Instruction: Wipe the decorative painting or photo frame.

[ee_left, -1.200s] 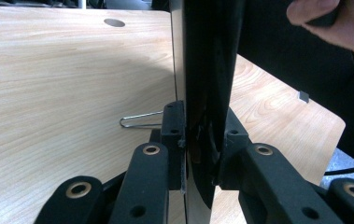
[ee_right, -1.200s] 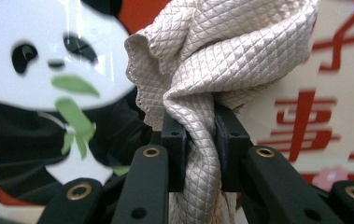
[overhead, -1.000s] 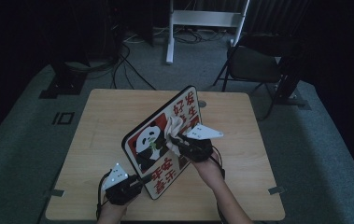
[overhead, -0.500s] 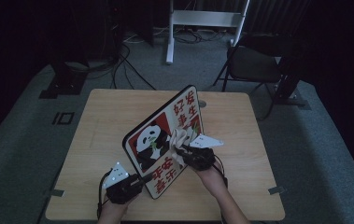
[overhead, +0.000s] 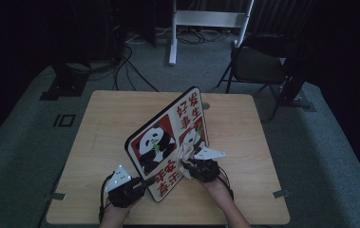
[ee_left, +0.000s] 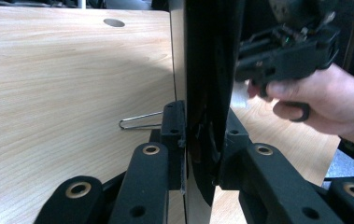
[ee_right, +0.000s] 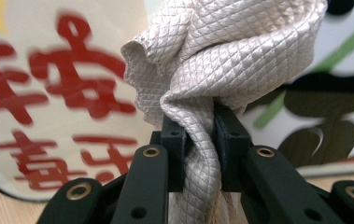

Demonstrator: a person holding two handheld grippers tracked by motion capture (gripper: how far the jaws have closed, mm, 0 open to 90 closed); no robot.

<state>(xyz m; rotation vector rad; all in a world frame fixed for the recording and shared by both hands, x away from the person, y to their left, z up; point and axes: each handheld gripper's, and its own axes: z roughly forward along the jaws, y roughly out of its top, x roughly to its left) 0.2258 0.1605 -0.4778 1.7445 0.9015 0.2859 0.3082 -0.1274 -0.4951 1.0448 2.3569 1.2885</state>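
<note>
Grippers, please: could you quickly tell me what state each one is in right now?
Left gripper: closed on the edge of the panda board, holding it upright.
Right gripper: closed on a bunched white cloth against the board.

Panda board (overhead: 165, 145) upright on edge on table; bunched cream cloth (ee_right: 221, 60) against face.
</note>
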